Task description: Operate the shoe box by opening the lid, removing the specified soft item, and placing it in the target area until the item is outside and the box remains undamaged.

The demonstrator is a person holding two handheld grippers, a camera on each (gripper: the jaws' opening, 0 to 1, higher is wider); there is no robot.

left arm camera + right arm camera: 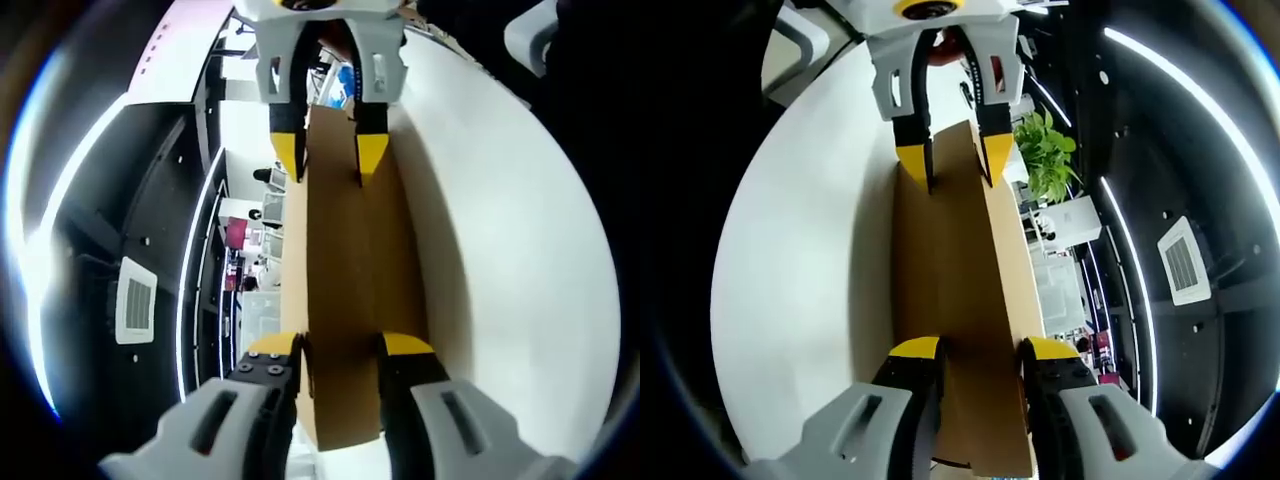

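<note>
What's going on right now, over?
Left gripper and right gripper each clamp an end of the cardboard box, facing each other. White table beside it. Nothing in the way.

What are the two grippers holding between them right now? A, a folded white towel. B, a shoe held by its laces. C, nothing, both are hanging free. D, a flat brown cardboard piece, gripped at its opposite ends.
D: in the left gripper view the brown cardboard piece runs from the left gripper to the right gripper, whose jaws straddle the far end.
</note>
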